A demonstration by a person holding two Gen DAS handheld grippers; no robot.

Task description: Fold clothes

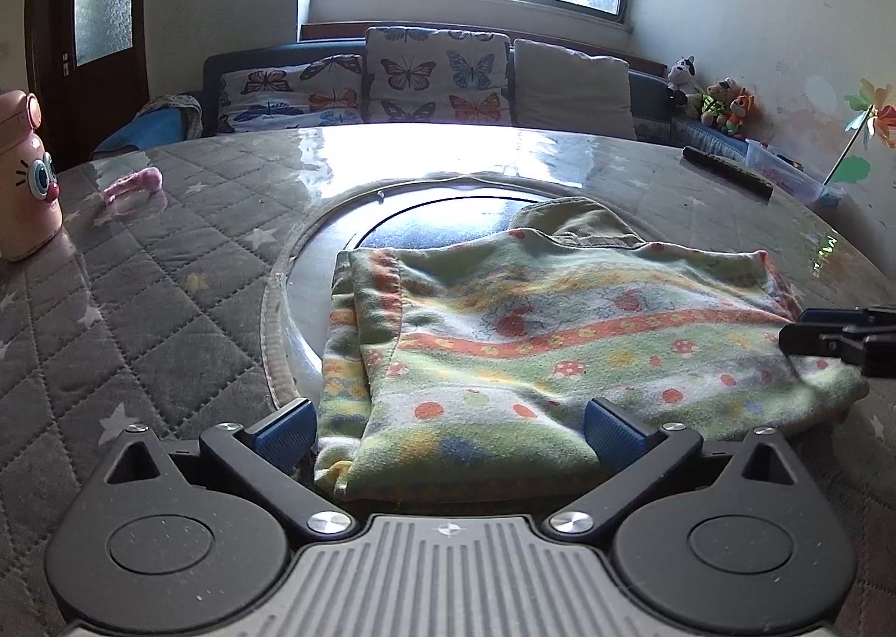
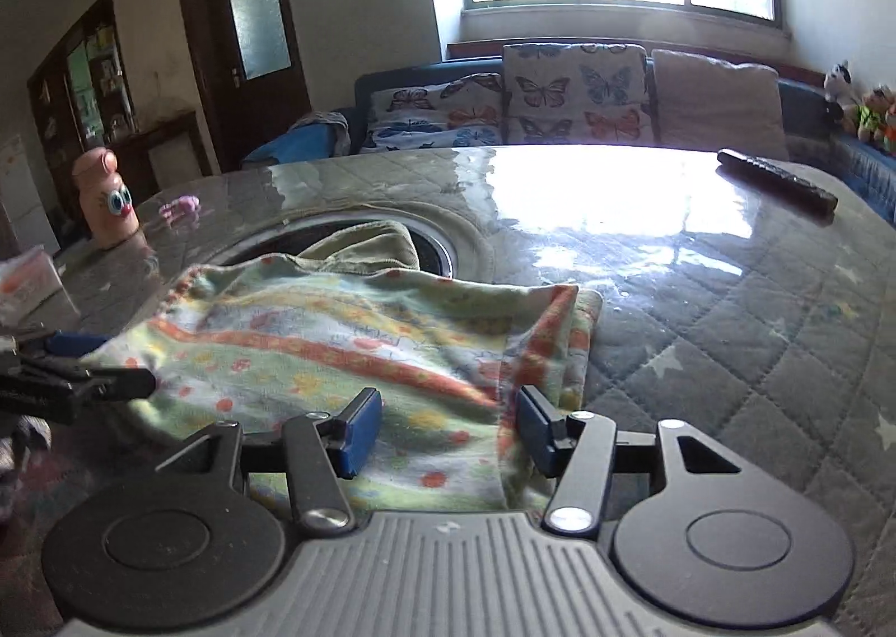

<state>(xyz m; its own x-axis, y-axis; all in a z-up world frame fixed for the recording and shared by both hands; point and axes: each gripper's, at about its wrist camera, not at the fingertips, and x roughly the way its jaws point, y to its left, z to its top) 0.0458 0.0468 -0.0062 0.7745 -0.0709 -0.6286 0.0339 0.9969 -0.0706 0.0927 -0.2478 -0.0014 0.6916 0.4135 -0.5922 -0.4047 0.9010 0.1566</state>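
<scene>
A folded green garment with orange stripes and mushroom print [image 1: 560, 351] lies on the round table, over its central disc; it also shows in the right wrist view [image 2: 358, 345]. An olive cloth [image 1: 577, 225] lies behind it, partly under it. My left gripper [image 1: 451, 432] is open, its blue pads either side of the garment's near left edge. My right gripper [image 2: 448, 432] is open over the garment's near right edge. Each gripper shows at the edge of the other's view, the right one [image 1: 840, 340] and the left one [image 2: 73, 373].
The table has a grey quilted cover [image 1: 168, 312] under glossy plastic. A pink cartoon bottle [image 1: 25, 177] stands at the left, with a small pink item [image 1: 134, 186] near it. A black remote [image 1: 728, 171] lies at the far right. A sofa with butterfly cushions [image 1: 425, 77] stands behind.
</scene>
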